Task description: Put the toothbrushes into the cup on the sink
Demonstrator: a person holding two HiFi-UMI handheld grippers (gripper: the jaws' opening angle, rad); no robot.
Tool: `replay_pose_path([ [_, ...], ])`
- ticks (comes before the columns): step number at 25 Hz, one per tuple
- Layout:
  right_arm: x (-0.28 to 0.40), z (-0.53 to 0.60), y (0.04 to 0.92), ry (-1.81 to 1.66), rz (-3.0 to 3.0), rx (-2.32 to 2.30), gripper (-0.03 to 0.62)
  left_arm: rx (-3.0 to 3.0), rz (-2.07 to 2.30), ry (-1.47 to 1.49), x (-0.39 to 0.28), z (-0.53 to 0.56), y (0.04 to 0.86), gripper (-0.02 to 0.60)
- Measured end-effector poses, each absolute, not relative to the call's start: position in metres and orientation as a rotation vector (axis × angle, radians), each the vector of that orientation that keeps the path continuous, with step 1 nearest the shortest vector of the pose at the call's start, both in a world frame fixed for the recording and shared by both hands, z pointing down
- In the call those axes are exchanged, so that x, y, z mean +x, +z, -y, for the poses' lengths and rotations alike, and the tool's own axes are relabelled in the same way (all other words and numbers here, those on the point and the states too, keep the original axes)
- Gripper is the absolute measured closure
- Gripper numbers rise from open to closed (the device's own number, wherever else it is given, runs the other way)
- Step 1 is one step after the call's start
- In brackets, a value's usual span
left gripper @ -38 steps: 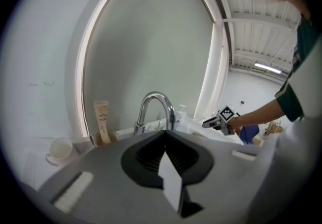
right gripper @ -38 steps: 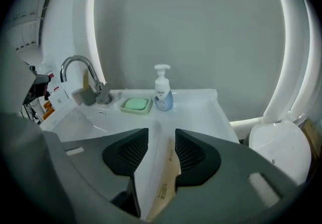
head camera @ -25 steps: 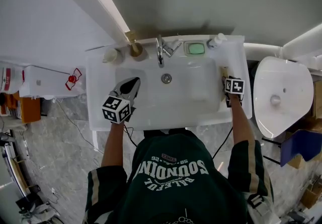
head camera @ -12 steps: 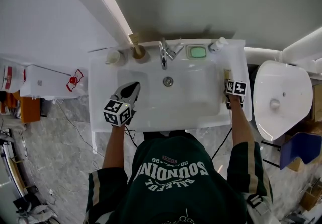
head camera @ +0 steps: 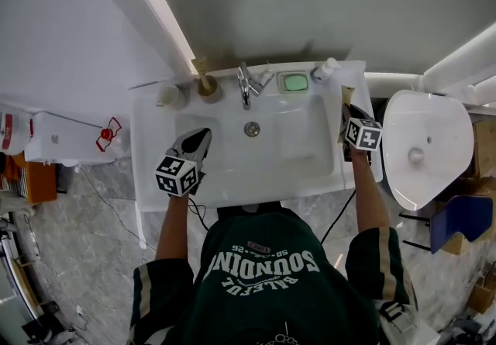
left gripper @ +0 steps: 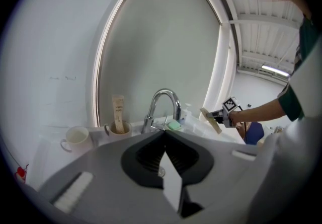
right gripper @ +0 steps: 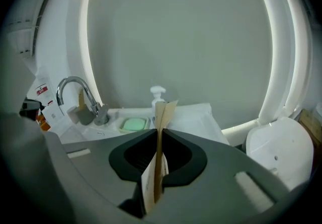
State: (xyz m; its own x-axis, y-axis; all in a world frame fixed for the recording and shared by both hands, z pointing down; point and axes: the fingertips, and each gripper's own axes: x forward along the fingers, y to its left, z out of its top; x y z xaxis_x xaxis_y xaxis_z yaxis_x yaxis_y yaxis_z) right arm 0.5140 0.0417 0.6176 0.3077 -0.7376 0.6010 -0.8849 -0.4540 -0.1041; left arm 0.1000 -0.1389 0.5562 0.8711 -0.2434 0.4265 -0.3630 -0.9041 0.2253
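My right gripper (right gripper: 160,133) is shut on a flat tan toothbrush package (right gripper: 163,113) that stands on edge between the jaws. In the head view this gripper (head camera: 350,117) hovers over the sink's right rim, with the package (head camera: 346,98) pointing at the back wall. A brown cup (head camera: 206,86) stands at the back left of the sink (head camera: 232,188) and holds another tan package (left gripper: 118,112). My left gripper (head camera: 194,148) hangs over the basin's left part, its jaws (left gripper: 163,136) shut with nothing gripped.
A white mug (head camera: 167,94) stands left of the brown cup. The faucet (head camera: 246,84), a green soap dish (head camera: 294,82) and a pump dispenser (head camera: 324,70) line the back rim. A toilet (head camera: 425,151) stands to the right of the sink.
My right gripper closed on the toothbrush package lying on the right rim and lifted it off, toward the back. The left gripper has barely moved.
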Motion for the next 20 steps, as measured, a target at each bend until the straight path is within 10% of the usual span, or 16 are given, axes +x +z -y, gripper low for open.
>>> replay_pose_path([
  [20, 0.340, 0.032, 0.451, 0.160, 2.013, 2.239, 0.557, 2.766, 0.533, 0.501, 0.064, 0.165, 0.534, 0.531],
])
